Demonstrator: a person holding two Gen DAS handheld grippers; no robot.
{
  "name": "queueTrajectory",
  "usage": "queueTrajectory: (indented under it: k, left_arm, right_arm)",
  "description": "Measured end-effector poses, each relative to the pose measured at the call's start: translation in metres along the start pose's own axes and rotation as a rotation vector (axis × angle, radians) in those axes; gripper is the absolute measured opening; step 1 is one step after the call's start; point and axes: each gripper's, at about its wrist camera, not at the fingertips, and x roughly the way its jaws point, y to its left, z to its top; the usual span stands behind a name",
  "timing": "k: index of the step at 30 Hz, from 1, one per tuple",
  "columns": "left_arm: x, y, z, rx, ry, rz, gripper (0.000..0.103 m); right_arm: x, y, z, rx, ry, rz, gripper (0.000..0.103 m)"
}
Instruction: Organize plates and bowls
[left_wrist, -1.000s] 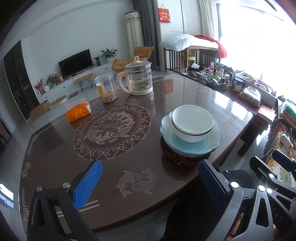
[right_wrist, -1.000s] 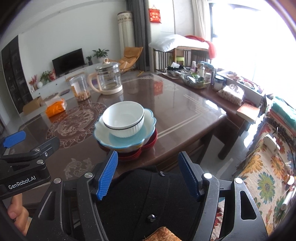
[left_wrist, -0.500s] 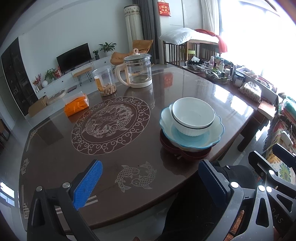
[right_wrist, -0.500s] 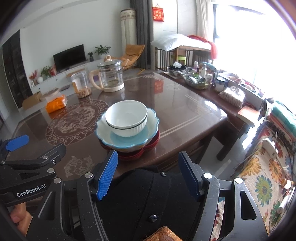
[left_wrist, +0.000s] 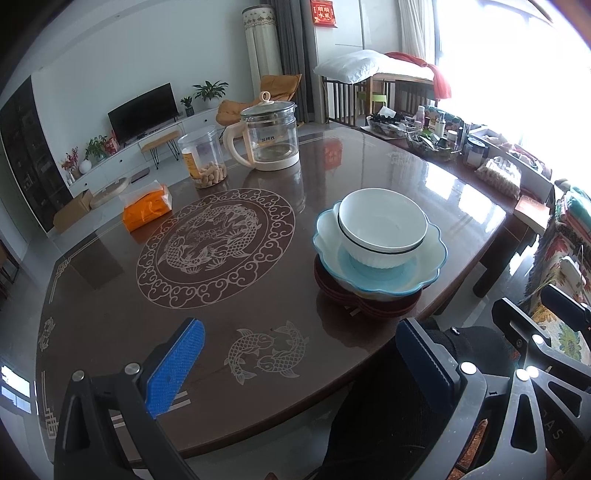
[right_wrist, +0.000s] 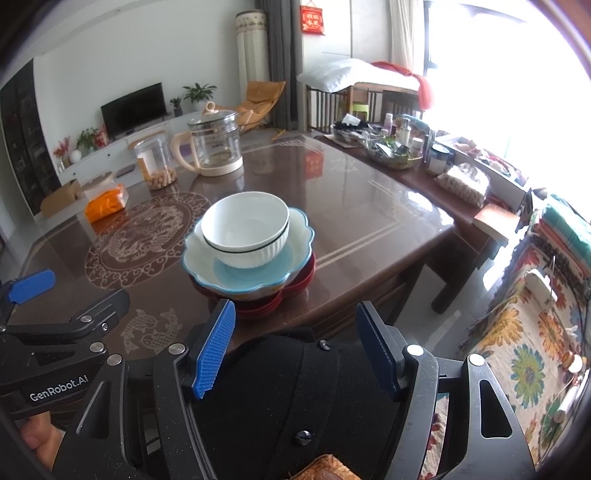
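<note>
A dark brown glossy worktop (left_wrist: 110, 295) with a pale dragon medallion and two fish drawn on it carries a stack of dishes near its front right edge. At the top of the stack sits a white ribbed bowl (left_wrist: 382, 229) with a thin dark line under its rim; it rests inside a pale blue scalloped bowl (left_wrist: 424, 266), which in turn sits on dark red plates (left_wrist: 373, 302) whose count cannot be told. The left gripper (left_wrist: 299, 365) hovers over the near edge of the worktop, its blue-padded jaws spread wide with nothing between them. The right gripper (right_wrist: 295, 350) is held just in front of the stack, over the person's black clothing, its jaws likewise wide apart and empty. Neither gripper touches the dishes. Farther back on the worktop stand a glass kettle (left_wrist: 269, 140) with a cream handle, a clear plastic jar (left_wrist: 203, 158) with peanuts at the bottom, and an orange tissue pack (left_wrist: 147, 208), all well apart from the stack.
</note>
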Motion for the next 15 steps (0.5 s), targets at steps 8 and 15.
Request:
queueTrajectory:
  k: [8,15]
  left_arm:
    - [0.0001,-0.0002,0.0002,0.0,0.0,-0.002,0.103]
    - [0.0013,-0.0007,0.0028,-0.001,-0.016,-0.02,0.103]
  right_arm:
    - [0.003,-0.0027,0.0001,0.005,0.005,-0.002,0.072]
    - [0.0026,-0.0041,-0.0003,0.01,0.001,-0.002,0.072]
